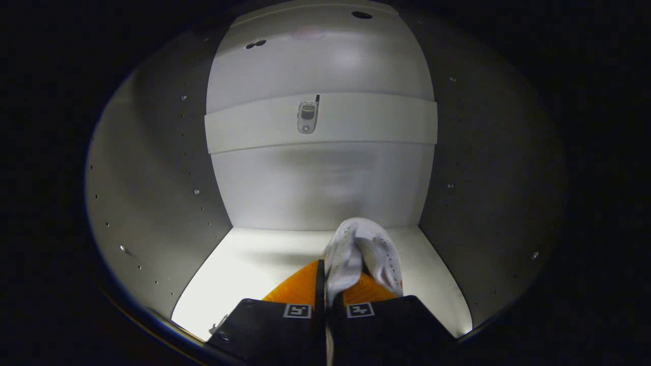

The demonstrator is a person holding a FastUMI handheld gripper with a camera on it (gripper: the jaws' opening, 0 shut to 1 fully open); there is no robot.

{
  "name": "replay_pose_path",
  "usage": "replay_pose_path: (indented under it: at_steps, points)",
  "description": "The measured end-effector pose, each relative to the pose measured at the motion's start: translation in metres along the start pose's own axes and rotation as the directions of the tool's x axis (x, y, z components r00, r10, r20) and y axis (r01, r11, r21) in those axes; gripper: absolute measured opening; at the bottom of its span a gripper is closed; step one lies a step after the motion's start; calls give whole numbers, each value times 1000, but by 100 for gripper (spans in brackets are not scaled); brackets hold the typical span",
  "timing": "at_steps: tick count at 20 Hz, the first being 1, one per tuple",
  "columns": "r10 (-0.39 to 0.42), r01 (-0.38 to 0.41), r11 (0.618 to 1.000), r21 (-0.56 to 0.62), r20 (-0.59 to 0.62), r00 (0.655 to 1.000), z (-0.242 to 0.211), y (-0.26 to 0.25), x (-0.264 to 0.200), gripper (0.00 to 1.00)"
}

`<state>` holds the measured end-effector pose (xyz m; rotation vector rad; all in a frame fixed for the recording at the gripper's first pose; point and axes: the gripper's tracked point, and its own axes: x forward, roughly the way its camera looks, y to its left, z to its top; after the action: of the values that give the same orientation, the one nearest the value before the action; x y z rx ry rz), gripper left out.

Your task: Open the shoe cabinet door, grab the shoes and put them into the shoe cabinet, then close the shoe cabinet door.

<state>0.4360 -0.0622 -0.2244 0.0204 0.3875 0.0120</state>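
Note:
I am looking into the white shoe cabinet (325, 188); its back wall is ahead and its side walls stand on both sides. My gripper (333, 284) is inside it, shut on a white shoe (363, 249), whose upper with its row of eyelets is pinched between the fingers. The shoe sticks out ahead of the fingertips, just above the bright cabinet floor (254, 269). Whether the sole touches the floor is hidden behind the fingers.
A white cross rail (381, 122) spans the back wall higher up, with a small phone-shaped object (307, 117) on it. The left wall (152, 203) and right wall (488, 193) carry rows of small peg holes. The floor extends to the left of the shoe.

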Motion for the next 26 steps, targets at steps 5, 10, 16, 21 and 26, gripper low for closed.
replay_pose_path:
  at_steps: [5,10,16,21,26]
  points:
    - [-16,16,1000,-13,-10,1000,-9,6,-14,62]
    - [-40,40,999,7,28,999,-6,5,-45,95]
    - [-71,65,996,60,104,992,5,0,-105,99]
    - [-86,77,996,46,235,968,38,8,-198,98]
    - [-80,78,997,21,294,952,45,26,-314,97]
